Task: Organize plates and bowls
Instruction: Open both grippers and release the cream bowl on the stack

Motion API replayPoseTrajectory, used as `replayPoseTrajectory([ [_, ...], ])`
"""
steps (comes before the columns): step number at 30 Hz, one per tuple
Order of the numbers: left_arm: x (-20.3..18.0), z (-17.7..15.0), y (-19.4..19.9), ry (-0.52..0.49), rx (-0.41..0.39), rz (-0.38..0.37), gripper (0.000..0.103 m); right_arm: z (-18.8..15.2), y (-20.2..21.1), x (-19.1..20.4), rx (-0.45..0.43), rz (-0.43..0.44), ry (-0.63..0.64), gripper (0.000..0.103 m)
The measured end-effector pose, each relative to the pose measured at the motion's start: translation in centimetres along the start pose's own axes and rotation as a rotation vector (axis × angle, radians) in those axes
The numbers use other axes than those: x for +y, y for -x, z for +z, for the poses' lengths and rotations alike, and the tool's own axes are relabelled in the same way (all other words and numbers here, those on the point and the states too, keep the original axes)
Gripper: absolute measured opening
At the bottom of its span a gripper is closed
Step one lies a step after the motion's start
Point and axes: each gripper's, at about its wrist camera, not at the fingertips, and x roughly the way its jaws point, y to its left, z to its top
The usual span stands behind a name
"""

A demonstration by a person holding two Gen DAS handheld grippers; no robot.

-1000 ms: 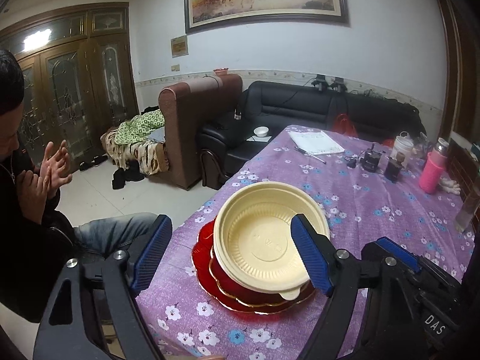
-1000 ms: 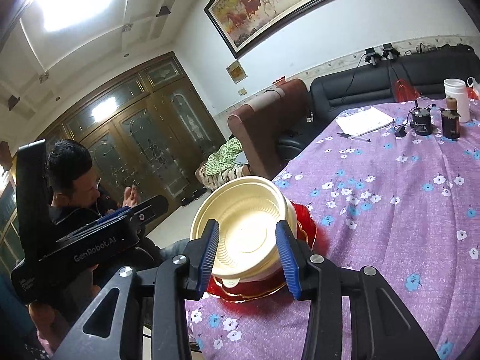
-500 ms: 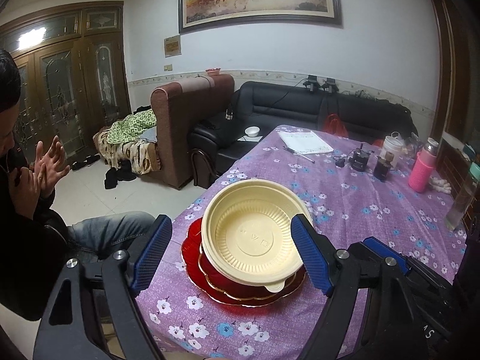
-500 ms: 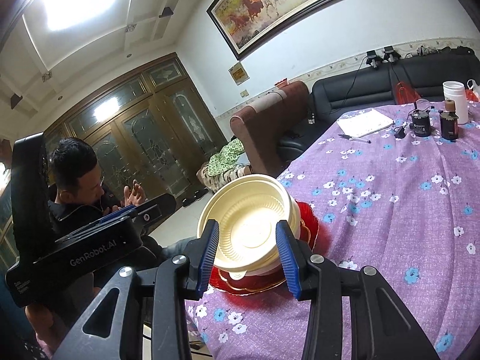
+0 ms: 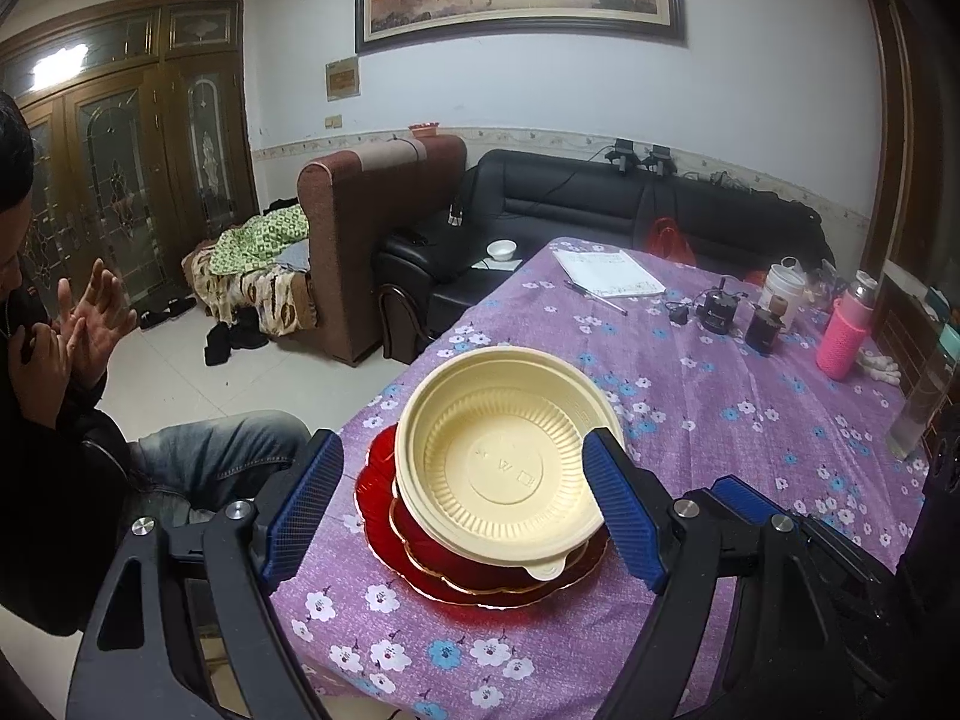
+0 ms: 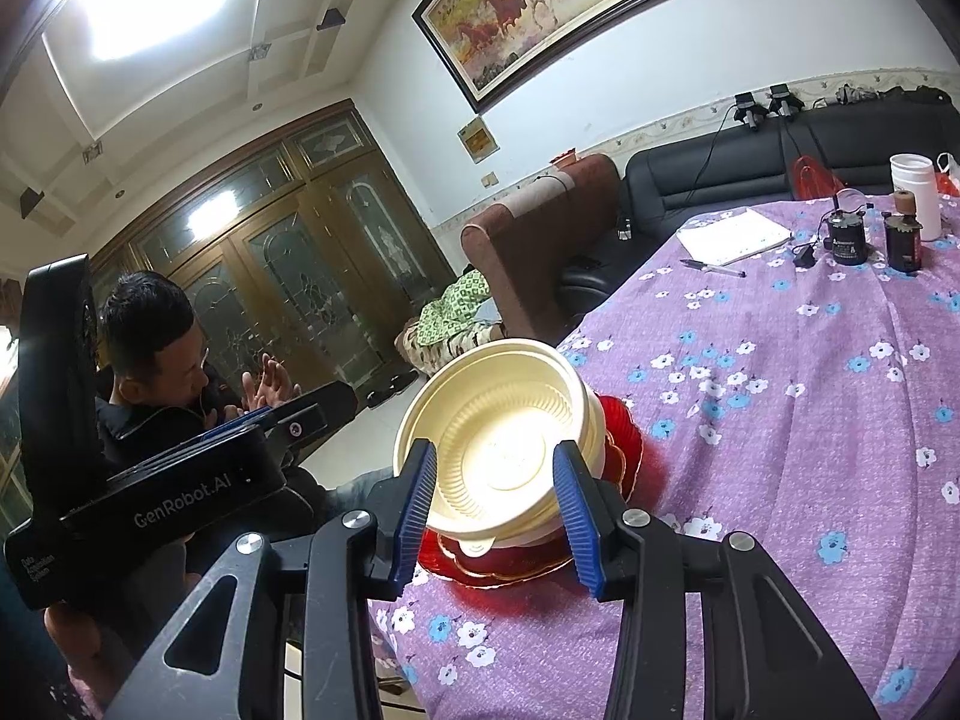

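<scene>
Left gripper [image 5: 465,510]: blue ribbed jaws opening wide, flanking the round cream plastic bowl [image 5: 504,462] without pressing it. Right gripper [image 6: 495,501]: jaws partly apart, framing the same bowl, no contact visible (rim merely seen between them). Bowl nested on a stack of glossy red scalloped plates with gold rims [image 5: 456,570], sitting near the left front edge of the table under a purple flowered cloth [image 5: 750,420]. Farther back, near the far edge: white notebook [image 5: 609,273], pink bottle [image 5: 843,330].
</scene>
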Motion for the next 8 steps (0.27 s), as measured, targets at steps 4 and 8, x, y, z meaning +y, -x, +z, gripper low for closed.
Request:
replayPoseTrajectory([
  [4, 0.13, 0.11, -0.18, 0.016, 0.005, -0.005, 0.086, -0.07, -0.12, -0.08, 0.004, -0.001, -0.003, 0.043],
  [8, 0.44, 0.34, -0.43, 0.037, 0.008, -0.011, 0.089, -0.02, -0.34, -0.37, 0.011, 0.002, -0.019, 0.043],
])
